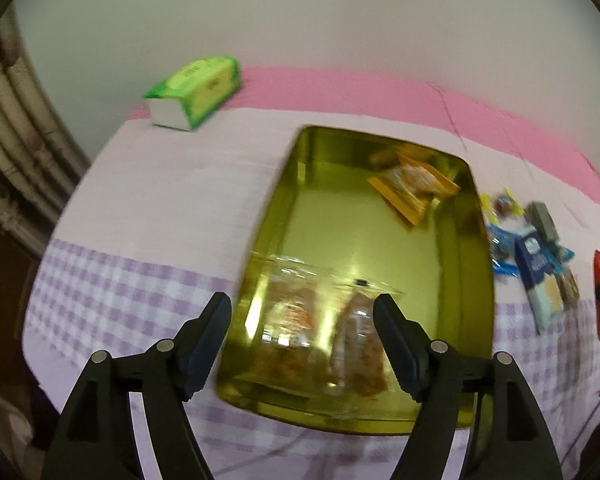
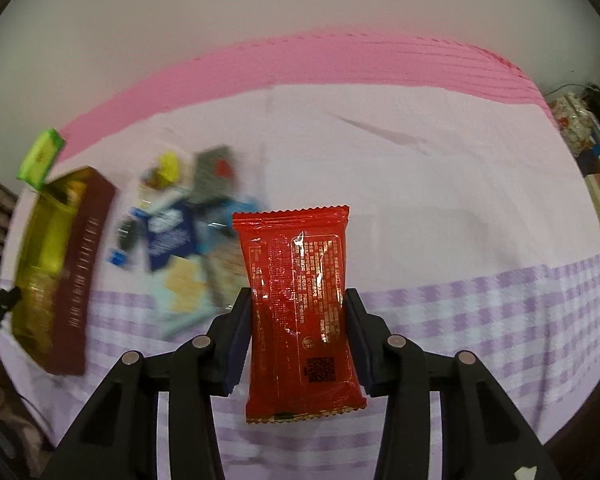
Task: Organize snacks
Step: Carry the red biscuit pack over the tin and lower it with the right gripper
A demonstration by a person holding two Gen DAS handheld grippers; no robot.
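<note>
Holding approx. 3 pkts [image 1: 414, 186]: gold tin [image 1: 296, 196]

Red foil snack packet [image 2: 300, 304] upright at frame centre, gold tin [image 1: 364, 240] holding 1 orange packet [image 1: 414, 184] and 2 clear packets [image 1: 320, 332], blue-wrapped snack pile [image 1: 536, 260] at its right

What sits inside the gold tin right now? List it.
Inside the gold tin: an orange packet at the far end and two clear packets at the near end. Anything beneath them is hidden.
</note>
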